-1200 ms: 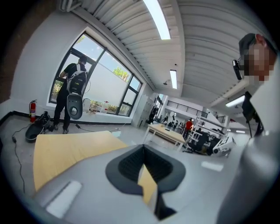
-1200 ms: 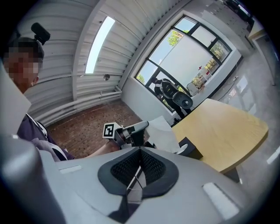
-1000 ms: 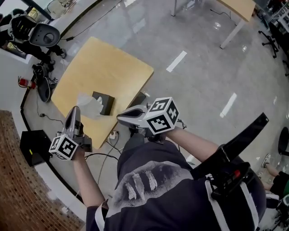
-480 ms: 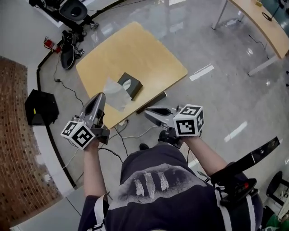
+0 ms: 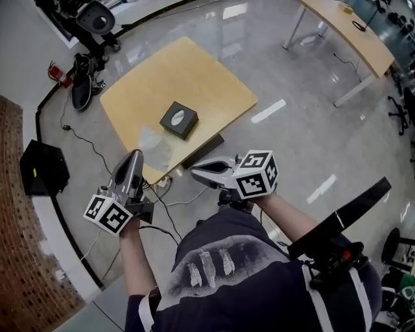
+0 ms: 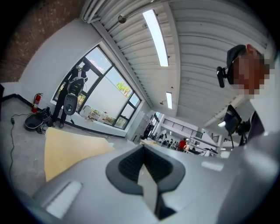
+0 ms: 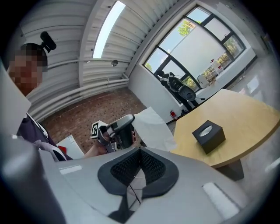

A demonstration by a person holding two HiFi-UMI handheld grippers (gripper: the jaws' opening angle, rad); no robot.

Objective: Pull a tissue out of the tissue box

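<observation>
The tissue (image 5: 154, 139) is clamped in the left gripper (image 5: 134, 155), clear of the box (image 5: 179, 120); the right gripper (image 5: 194, 170) is closed, empty. The tissue could be dropped if that pinch is loosened.

Reads as a research lab or test hall in an open-plan office building. Told by the polished grey floor (image 5: 298, 149) with white tape strips (image 5: 269, 111), a plain wooden bench (image 5: 194, 71) set alone in the open, and a long desk (image 5: 350, 32) with wheeled office chairs (image 5: 397, 104) off to one side. Also by loose cables (image 5: 78, 136) and a fire extinguisher (image 5: 55, 72) at the room's edge, a brick wall (image 5: 19, 259), tall windows (image 6: 103, 94), strip lights (image 6: 155, 37) on a ribbed ceiling (image 6: 205, 48), and black equipment on a stand (image 5: 96, 18) near the glass
</observation>
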